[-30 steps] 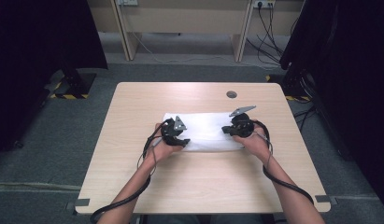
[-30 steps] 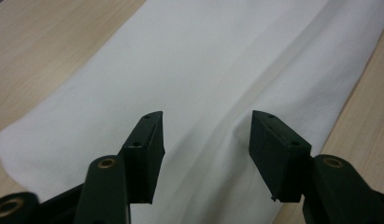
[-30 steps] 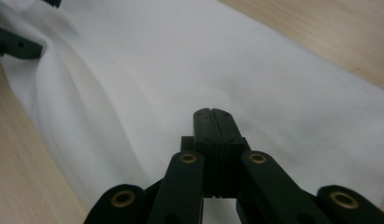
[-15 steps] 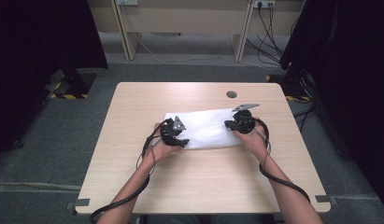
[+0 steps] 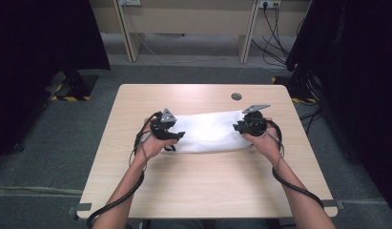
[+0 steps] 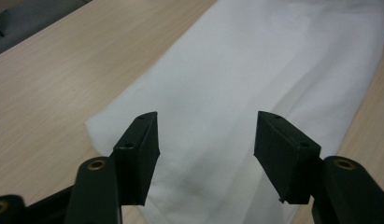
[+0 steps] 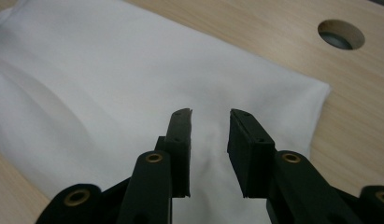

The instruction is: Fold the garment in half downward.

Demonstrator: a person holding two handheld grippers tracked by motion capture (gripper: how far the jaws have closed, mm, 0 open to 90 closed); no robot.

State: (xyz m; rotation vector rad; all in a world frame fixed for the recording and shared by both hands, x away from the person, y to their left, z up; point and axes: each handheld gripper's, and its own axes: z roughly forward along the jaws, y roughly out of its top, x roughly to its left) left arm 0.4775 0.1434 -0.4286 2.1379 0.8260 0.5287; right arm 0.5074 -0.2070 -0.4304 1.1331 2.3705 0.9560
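A white cloth (image 5: 210,131) lies folded into a long band across the middle of the wooden table (image 5: 208,186). My left gripper (image 5: 177,135) hovers over its left end. Its jaws stand wide apart above the fabric (image 6: 255,70), have just been opening, and hold nothing; the left gripper (image 6: 206,123) is open. My right gripper (image 5: 238,128) sits at the cloth's right end. Its jaws have just been opening and show a narrow gap over the cloth (image 7: 110,70), with nothing pinched in the right gripper (image 7: 210,116).
A round cable hole (image 5: 236,96) is set in the table behind the cloth's right end, close to the cloth's corner (image 7: 341,35). Bare wood runs in front of the cloth to the near edge. Grey floor surrounds the table, with desk legs and cables at the back.
The left hand has shifted a little up and along the cloth's left end. The right hand has stayed at the right end. The cloth lies as before.
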